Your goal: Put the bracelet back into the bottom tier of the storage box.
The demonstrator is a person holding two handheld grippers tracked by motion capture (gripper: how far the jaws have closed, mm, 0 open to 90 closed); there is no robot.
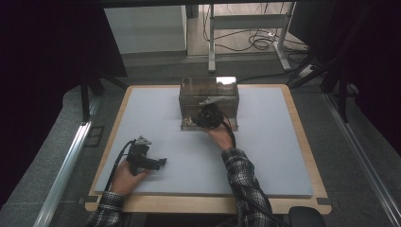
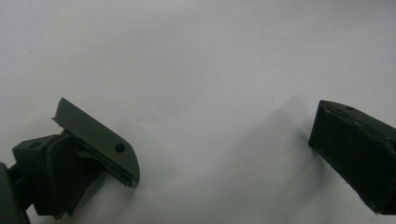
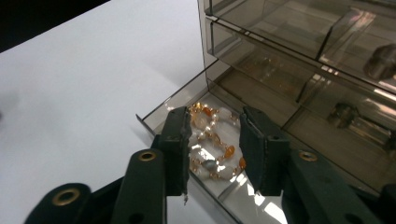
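Note:
A smoky clear drawer box (image 1: 208, 94) stands at the back middle of the mat. Its bottom drawer (image 3: 161, 112) is pulled out, and a string of orange and white beads (image 3: 212, 140) lies in it. My right gripper (image 1: 208, 117) reaches into that drawer. In the right gripper view this gripper (image 3: 215, 116) is open, with one jaw on each side of the beads and a gap left. My left gripper (image 1: 162, 162) rests low on the mat at the front left. It stands open (image 2: 196, 126) with only bare mat between its jaws.
The pale grey mat (image 1: 269, 151) covers a wooden tabletop (image 1: 302, 201). The box's upper drawers (image 3: 299, 51) are closed. Behind the table there are desk legs (image 1: 212, 42) and cables (image 1: 257, 40) on the floor, with dark curtains on both sides.

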